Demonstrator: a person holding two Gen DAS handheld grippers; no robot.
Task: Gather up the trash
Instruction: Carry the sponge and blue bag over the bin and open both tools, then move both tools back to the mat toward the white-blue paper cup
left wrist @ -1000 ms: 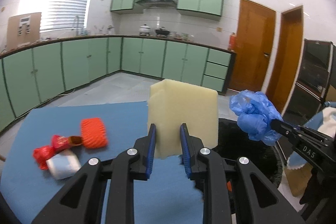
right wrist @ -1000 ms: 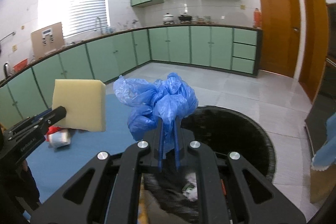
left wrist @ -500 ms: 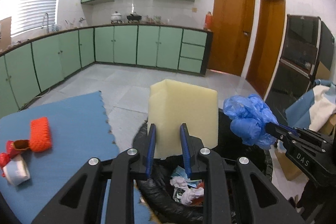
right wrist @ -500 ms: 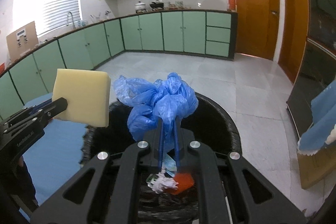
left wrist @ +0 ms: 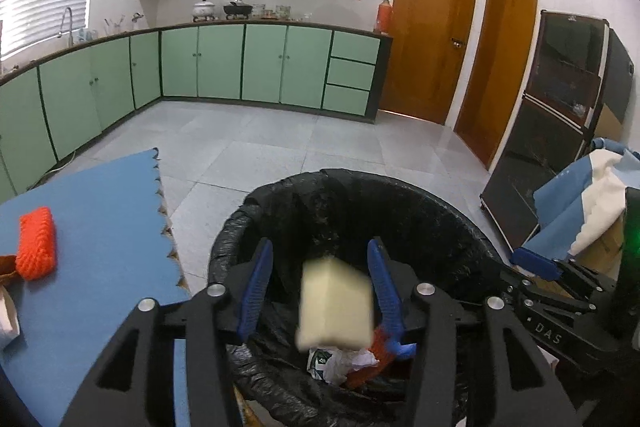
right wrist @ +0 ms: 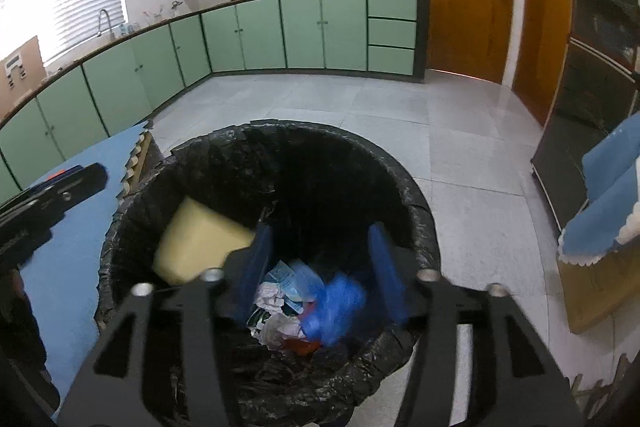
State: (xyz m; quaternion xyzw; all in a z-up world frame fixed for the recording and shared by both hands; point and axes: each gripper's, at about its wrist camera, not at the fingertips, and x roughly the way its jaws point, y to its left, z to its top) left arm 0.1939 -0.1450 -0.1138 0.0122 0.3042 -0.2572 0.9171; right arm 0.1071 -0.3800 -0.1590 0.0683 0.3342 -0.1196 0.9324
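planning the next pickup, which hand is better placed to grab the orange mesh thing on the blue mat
Left. The orange mesh piece lies on the blue mat at the left tongs' side; those tongs are opening, the foam block dropping free.

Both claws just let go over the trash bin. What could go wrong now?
1. The yellow foam block is mid-drop between the opening left gripper fingers; falling near the bin liner's left wall, it might clip the rim.
2. The right gripper, also opening, hangs low inside the rim and could snag the loose black liner.
3. The orange net sleeve on the blue mat could be forgotten.
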